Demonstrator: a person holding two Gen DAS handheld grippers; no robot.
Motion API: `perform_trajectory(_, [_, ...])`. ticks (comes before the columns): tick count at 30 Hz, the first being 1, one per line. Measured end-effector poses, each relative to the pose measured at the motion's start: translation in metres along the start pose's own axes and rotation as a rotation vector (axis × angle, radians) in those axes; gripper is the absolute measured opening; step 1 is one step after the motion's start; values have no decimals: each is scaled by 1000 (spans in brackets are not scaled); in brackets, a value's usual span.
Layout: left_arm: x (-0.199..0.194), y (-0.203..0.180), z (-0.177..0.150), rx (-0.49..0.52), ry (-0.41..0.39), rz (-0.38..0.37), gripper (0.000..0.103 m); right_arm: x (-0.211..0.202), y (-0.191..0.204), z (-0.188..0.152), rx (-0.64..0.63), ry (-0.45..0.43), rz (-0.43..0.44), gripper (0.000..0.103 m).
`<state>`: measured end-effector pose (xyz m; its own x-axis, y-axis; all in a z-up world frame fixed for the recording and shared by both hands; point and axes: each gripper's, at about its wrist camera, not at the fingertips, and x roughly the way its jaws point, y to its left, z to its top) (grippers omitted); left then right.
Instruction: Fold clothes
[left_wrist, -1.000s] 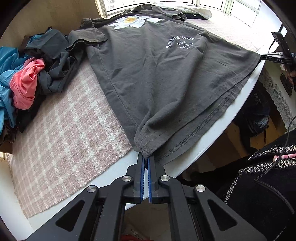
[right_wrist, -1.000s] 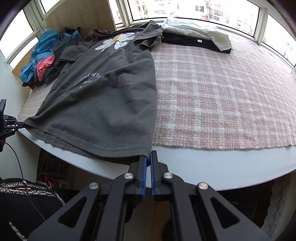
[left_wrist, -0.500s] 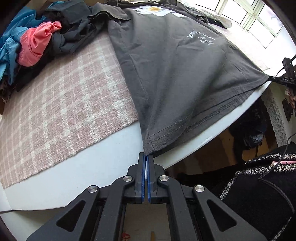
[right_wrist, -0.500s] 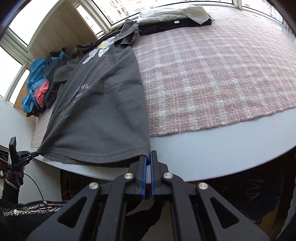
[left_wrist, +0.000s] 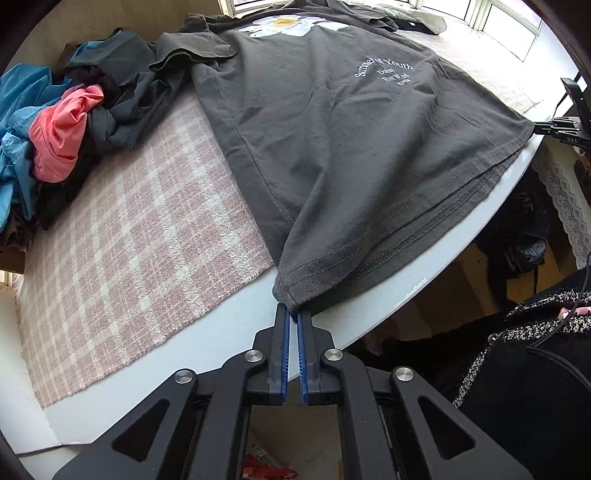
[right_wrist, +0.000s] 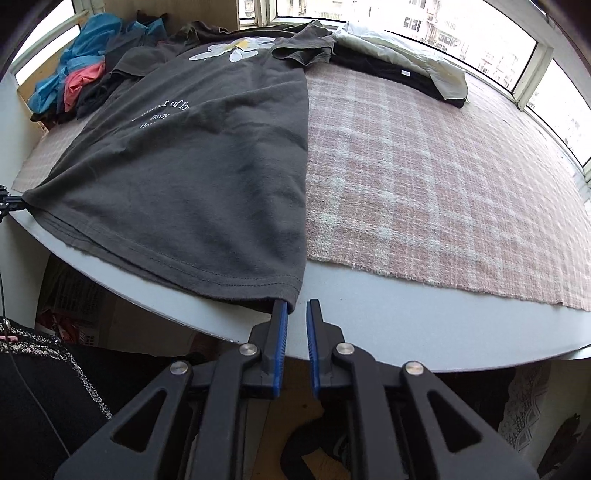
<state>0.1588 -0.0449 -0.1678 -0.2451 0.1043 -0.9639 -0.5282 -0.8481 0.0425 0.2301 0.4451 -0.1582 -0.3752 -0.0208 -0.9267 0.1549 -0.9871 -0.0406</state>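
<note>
T-shirt (right_wrist: 207, 177) hem corner beside parted jaws

Left hand-held gripper (left_wrist: 292, 317): matte black linkage arms with triangular cut-outs, four round silver pivot screws, blue ribbed pads (left_wrist: 283, 350) lining inner faces of both fingers. Right hand-held gripper (right_wrist: 295, 308): same build, black arms, four silver screws, blue pads (right_wrist: 281, 343). Its far end in left view carries small white lettering, partly legible. Person wears black garment (left_wrist: 535, 387) with speckled black-and-white tweed trim; thin dark cable (left_wrist: 565, 325) runs across it.
</note>
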Motion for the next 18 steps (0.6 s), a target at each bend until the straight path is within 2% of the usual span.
perform_trajectory(4, [-3, 1, -2, 7, 5, 7, 6, -7, 8, 2, -55, -2, -55, 12])
perform_trajectory(7, [-5, 2, -3, 12, 8, 12, 6, -28, 14, -2, -86, -20, -108, 13])
perform_trajectory(9, [-6, 3, -4, 15, 10, 15, 6, -41, 17, -4, -72, -40, -98, 20])
perform_trajectory(11, [-8, 2, -7, 13, 14, 23, 6, -49, 23, -4, -59, -54, -81, 22])
perform_trajectory(13, [-13, -1, -11, 13, 16, 33, 6, -52, 32, 2, -22, -64, 6, 24])
perform_trajectory(16, [-22, -18, -7, 55, -9, 7, 6, -36, 41, 10, 123, -32, 251, 37])
perform_trajectory(18, [-28, -32, 0, 92, -34, -22, 7, -21, 41, 9, 249, 9, 355, 37])
